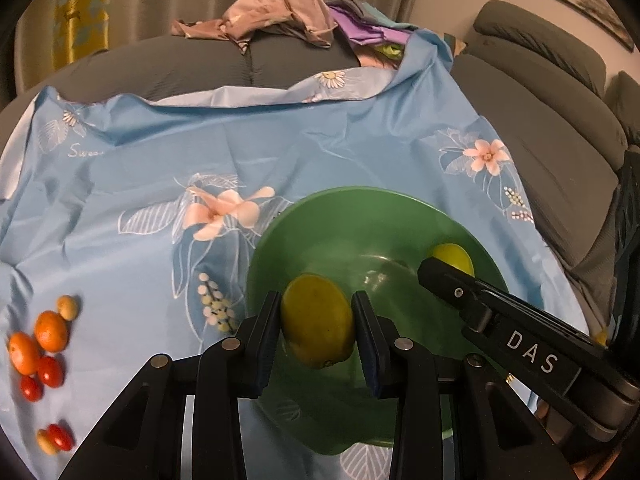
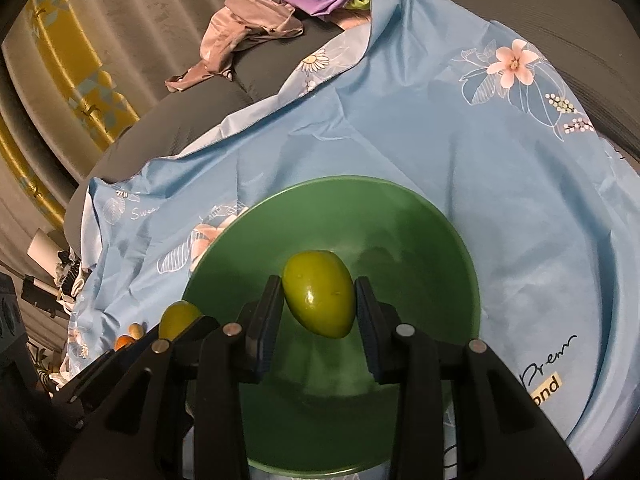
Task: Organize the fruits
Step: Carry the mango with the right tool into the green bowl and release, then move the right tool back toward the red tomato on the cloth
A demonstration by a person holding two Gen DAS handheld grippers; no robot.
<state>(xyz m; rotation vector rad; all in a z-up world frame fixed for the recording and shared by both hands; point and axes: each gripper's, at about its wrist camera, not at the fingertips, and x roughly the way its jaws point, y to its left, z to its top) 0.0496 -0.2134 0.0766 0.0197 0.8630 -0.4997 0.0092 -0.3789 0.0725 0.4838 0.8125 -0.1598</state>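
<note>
Under me a grey sofa (image 1: 540,128) carries a blue flowered cloth (image 1: 280,144). On the cloth sit a green bowl (image 1: 360,208), and well to its left small oranges (image 1: 50,330) and red tomatoes (image 1: 50,371).

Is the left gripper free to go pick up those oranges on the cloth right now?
Probably not yet. The left gripper is shut on a yellow-green fruit over the green bowl. The oranges lie uncovered on the blue cloth; nothing blocks the way once it lets go.
</note>
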